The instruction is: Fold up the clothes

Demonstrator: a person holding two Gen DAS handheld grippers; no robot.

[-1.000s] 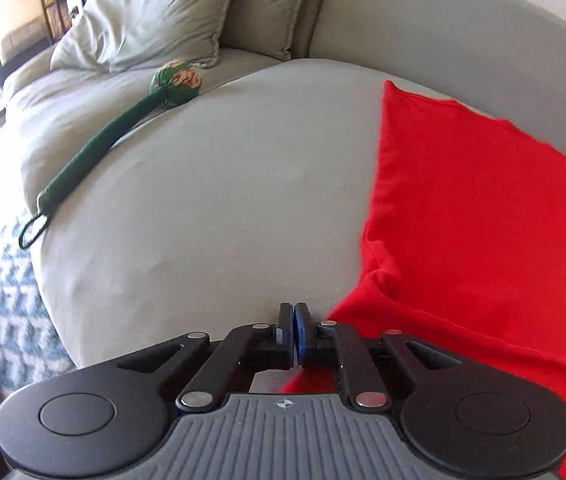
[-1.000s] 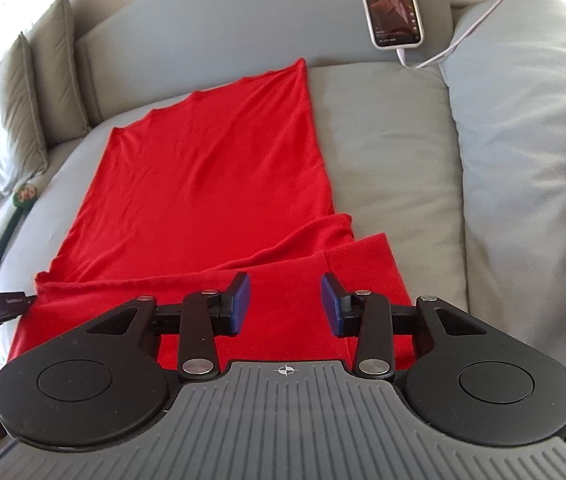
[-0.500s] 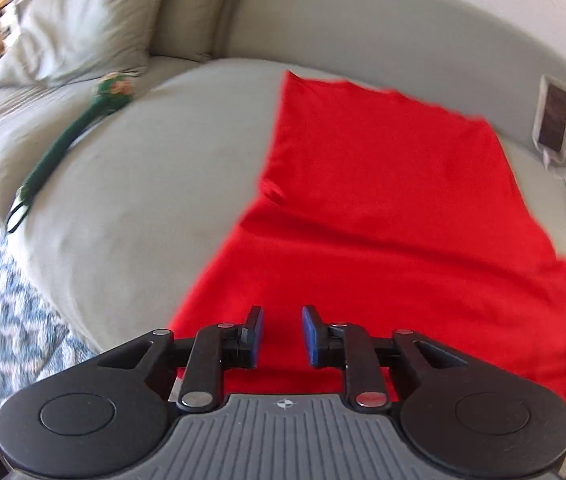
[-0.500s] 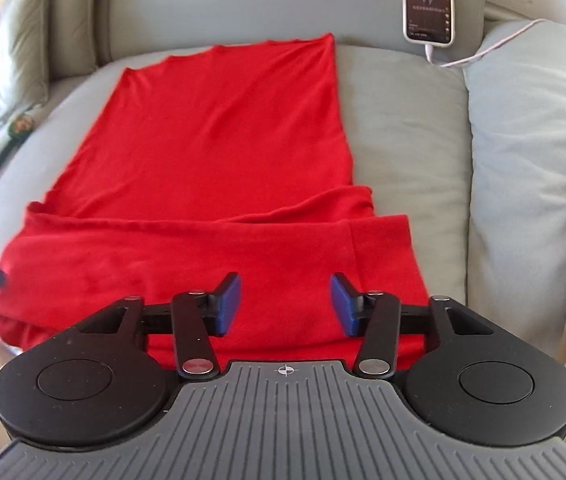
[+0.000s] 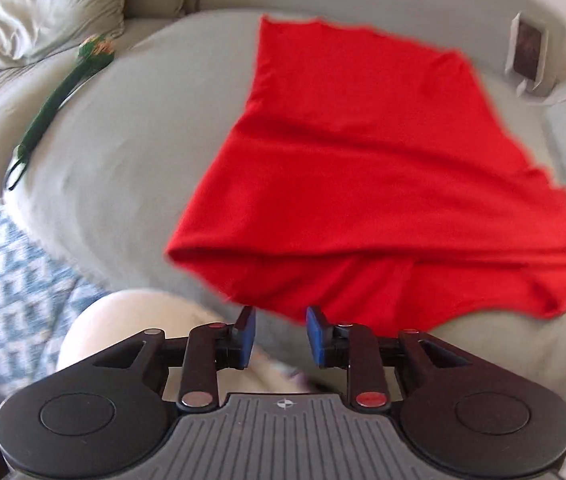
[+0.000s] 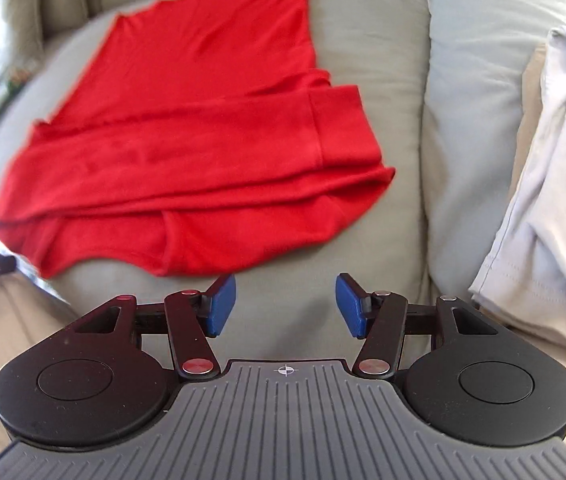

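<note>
We've got both tongs released & empty, left tongs [image 5: 279, 334] and right tongs [image 6: 286, 305], w/ the red garment [image 6: 187, 148] just ahead, long axis running away from us, left nearer its hem.

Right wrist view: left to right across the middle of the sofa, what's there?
Grey cushion → red garment → bare seat cushion → blue-grey cushion → pale sheet.
</note>
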